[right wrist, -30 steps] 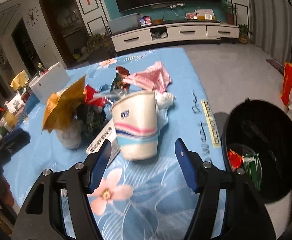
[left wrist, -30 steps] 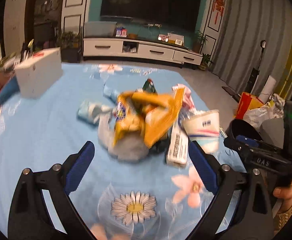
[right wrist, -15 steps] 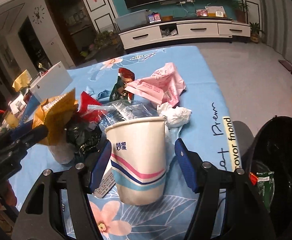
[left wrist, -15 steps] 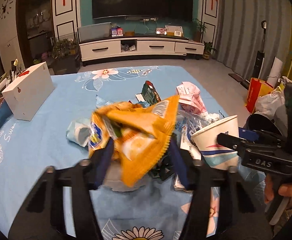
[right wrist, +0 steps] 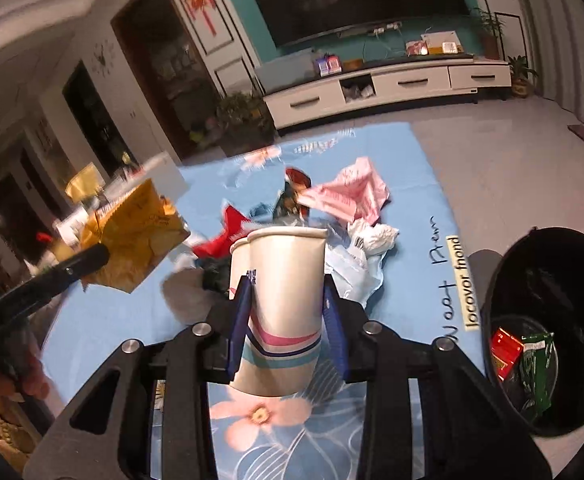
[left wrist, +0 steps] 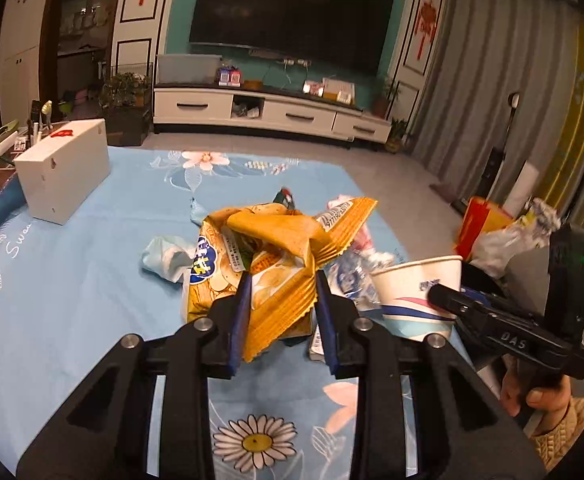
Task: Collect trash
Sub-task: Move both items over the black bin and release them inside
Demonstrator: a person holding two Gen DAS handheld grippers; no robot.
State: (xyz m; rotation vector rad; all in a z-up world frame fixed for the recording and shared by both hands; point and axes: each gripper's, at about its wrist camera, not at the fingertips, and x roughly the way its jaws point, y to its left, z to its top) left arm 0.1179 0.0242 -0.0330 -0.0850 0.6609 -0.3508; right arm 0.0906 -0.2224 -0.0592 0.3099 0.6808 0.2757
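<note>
My left gripper point(left wrist: 282, 280) is closing its jaws, and the blue pads press on a crumpled yellow snack bag point(left wrist: 288, 236) held above the blue flowered tablecloth point(left wrist: 72, 300). My right gripper point(right wrist: 286, 280) is closing as well, its pads squeezing a white paper cup point(right wrist: 280, 340) with pink and blue stripes, lifted off the cloth. The cup point(left wrist: 416, 292) also shows at the right of the left wrist view. The bag point(right wrist: 136, 236) hangs at the left of the right wrist view. A black trash bin point(right wrist: 492, 280) stands by the table's right edge with wrappers inside.
More litter lies mid-table: a pink wrapper point(right wrist: 348, 196), a crumpled white tissue point(right wrist: 372, 236), a red wrapper point(right wrist: 232, 220) and clear plastic. A white box point(left wrist: 64, 172) stands at the far left. Bags point(left wrist: 480, 220) sit on the floor to the right.
Both grippers went from wide open to clamped: the left on the yellow bag, the right on the paper cup. Both items have come up off the cloth.
</note>
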